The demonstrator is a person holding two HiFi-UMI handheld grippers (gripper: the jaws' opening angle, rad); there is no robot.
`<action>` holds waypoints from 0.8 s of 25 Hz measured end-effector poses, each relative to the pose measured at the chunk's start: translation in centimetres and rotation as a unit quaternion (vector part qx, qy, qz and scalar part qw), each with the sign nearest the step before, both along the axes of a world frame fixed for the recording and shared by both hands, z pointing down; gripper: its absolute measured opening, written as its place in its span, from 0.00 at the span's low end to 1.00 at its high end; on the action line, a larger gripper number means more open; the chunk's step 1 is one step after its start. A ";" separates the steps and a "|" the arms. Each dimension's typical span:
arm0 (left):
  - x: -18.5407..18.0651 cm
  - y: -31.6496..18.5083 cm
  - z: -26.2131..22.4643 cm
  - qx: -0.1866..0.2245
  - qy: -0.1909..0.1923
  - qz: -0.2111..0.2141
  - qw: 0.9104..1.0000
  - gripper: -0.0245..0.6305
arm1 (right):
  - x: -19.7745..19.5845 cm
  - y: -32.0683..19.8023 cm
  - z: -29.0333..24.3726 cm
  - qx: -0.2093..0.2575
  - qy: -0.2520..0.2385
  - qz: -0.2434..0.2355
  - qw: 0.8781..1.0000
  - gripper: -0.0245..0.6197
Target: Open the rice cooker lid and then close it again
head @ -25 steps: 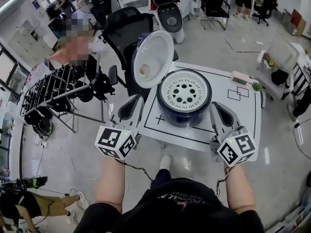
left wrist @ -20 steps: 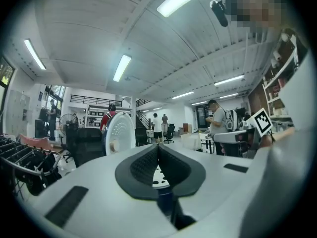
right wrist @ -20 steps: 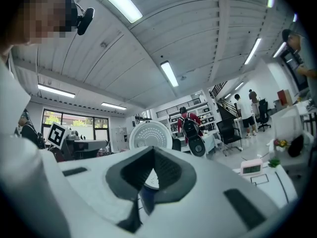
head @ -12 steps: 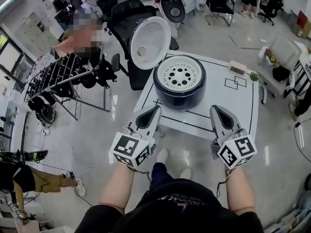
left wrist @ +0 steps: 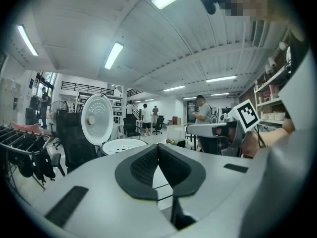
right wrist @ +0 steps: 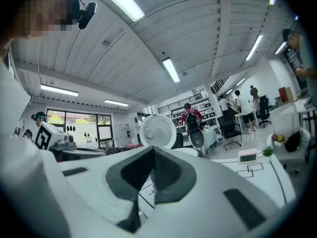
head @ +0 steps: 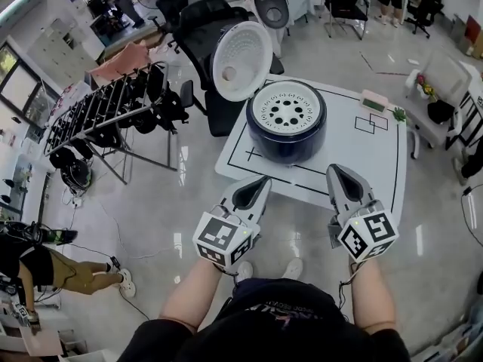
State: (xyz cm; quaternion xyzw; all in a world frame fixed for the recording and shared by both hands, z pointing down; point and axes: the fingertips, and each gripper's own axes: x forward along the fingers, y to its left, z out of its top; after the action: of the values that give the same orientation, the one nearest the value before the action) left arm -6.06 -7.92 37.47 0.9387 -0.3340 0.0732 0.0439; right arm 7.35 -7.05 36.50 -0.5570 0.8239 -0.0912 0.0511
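A dark blue rice cooker [head: 287, 130] stands on the white table [head: 362, 161], its round white lid [head: 241, 50] swung up and back at the left, baring the white perforated inner tray [head: 285, 108]. The lid [left wrist: 97, 119] and tray rim [left wrist: 123, 146] also show in the left gripper view, and the lid [right wrist: 157, 131] in the right gripper view. My left gripper [head: 263, 181] is shut and empty, just short of the table's near edge. My right gripper [head: 333, 170] is shut and empty too, over the near edge, right of the cooker. Neither touches the cooker.
A small digital clock [head: 373, 102] and a little plant [head: 398, 114] sit at the table's far right. A black office chair [head: 198, 29] stands behind the lid. A clothes rack [head: 113, 111] fills the left. Another rice cooker [head: 272, 7] stands further back. People [left wrist: 145, 117] move in the background.
Both grippers have drawn back from the cooker toward the table's near edge, the left one furthest and inward toward the right. The lid stays up.
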 end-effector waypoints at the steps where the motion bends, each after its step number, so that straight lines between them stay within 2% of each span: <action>1: -0.3 0.1 0.2 -0.002 0.001 0.000 1.000 0.04 | -0.5 0.1 0.1 -0.001 0.000 0.001 1.000 0.04; 7: -2.9 0.7 -0.1 -0.001 0.011 0.008 1.000 0.04 | -3.2 1.3 -0.3 -0.001 0.005 0.021 1.000 0.04; 20: -8.7 2.2 -1.1 0.001 0.019 0.081 0.997 0.04 | -9.4 4.6 -1.2 0.001 0.013 0.093 0.996 0.04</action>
State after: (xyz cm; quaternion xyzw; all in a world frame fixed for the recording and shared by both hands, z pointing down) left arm -14.72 -5.72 36.39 0.9639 -0.2563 0.0578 0.0431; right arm -2.07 -2.42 35.31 -0.6320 0.7694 -0.0784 0.0493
